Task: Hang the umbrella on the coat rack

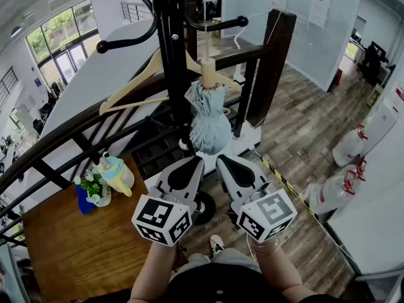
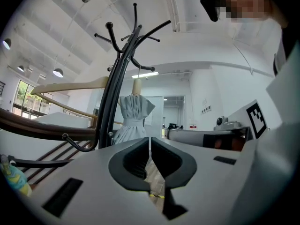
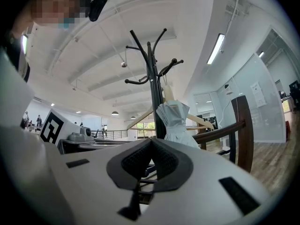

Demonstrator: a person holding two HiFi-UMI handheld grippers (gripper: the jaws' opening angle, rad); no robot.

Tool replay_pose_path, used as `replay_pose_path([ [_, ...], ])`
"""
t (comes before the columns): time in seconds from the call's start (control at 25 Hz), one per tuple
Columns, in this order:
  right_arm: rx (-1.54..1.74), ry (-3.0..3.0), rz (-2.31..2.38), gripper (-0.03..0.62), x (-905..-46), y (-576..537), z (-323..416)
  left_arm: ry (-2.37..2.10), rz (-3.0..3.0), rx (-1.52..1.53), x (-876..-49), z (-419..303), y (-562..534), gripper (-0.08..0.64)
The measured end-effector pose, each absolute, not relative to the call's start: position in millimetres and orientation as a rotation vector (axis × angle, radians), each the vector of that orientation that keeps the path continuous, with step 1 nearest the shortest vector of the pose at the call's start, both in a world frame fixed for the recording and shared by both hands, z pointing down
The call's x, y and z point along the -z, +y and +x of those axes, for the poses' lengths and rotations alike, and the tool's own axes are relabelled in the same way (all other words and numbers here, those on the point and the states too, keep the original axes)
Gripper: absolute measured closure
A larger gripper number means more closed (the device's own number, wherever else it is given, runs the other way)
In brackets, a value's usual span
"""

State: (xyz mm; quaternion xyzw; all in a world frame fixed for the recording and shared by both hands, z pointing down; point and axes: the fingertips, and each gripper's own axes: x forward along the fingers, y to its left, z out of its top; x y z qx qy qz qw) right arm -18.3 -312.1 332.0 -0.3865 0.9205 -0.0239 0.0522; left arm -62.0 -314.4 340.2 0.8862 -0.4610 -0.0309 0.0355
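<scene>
Head view: pale grey-blue umbrella [image 1: 208,122], folded and strapped, hanging by a thin cord from a hook arm of the black coat rack [image 1: 172,55], wooden handle up, canopy down, close against the pole. Just beside it on the rack, a wooden hanger [image 1: 136,84]. Lower in frame and apart from the umbrella, left gripper [image 1: 199,161] and right gripper [image 1: 221,160] side by side, tips pointed toward the rack. Left gripper view: fingers [image 2: 132,161] pressed together at the tips, nothing between them, umbrella ahead beyond them. Right gripper view: fingers [image 3: 136,163] likewise closed tip to tip, empty, umbrella and rack ahead. Lower left in head view: wooden desk [image 1: 82,245] bearing a blue pot of flowers [image 1: 84,201], near a dark railing [image 1: 63,134].
</scene>
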Motion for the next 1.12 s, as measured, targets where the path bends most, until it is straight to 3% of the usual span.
replay_pose_path([
  [1.12,-0.014,2.865,-1.211,0.566,-333.7,-316.0,-14.2,-1.440,2.693,0.080,-345.2,-68.7,-315.9,0.535],
])
